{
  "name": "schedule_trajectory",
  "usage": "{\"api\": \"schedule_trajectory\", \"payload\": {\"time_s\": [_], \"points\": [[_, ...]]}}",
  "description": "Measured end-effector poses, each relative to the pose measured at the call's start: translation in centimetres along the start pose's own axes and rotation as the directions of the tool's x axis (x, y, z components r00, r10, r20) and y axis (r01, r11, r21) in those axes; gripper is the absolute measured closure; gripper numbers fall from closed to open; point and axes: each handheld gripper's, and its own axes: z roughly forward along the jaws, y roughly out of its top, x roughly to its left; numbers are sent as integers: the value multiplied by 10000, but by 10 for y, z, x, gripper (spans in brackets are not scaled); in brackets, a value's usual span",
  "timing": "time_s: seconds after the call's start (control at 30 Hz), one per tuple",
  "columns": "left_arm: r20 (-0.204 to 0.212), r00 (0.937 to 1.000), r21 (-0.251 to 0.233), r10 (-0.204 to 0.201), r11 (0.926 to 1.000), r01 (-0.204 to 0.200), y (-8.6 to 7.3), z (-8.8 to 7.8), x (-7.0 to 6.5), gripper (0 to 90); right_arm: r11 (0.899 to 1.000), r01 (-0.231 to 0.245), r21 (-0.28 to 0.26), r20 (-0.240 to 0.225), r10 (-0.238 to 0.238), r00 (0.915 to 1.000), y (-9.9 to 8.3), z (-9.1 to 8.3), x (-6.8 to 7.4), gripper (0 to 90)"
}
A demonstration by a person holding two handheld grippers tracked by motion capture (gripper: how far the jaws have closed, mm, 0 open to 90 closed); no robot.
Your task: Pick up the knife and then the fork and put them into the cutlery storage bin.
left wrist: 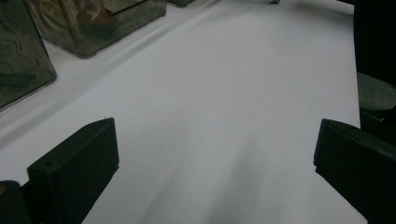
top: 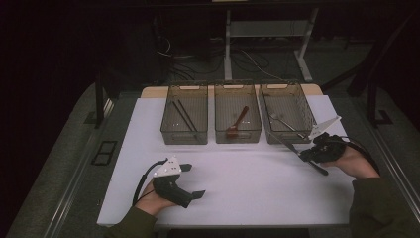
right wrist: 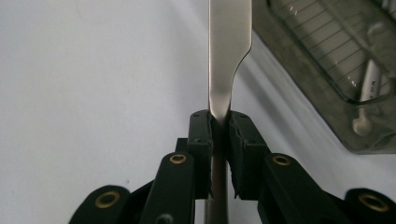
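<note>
High view: we see right tool clamped on knife at 3 o'clock of surface, blade aimed at right bin, which holds fork. Left tool idle at 7 o'clock.

Left gripper view: jaws wide, nothing between.

Right gripper view: we judge narrow pinch near knife handle risks blade pivoting, striking bin rim.
</note>
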Motion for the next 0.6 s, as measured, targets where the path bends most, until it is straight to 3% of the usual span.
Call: {"api": "schedule_trajectory", "payload": {"time_s": [0.1, 0.3, 0.6], "points": [[-1, 10000, -29, 21, 10000, -21, 0, -1, 0, 0, 9986, -267, -447, 55, 270, 9996, -3, -5, -1, 799], [-23, 9998, -39, 187, 9998, -187, -1, -1, 1, 0, 9865, -714, -1472, 80, 734, 9973, -8, -14, 0, 799], [61, 9999, -99, 146, 9998, -145, -2, 0, 1, 0, 9538, -1203, -2754, 83, 1275, 9918, -4, -27, 3, 801]]}}
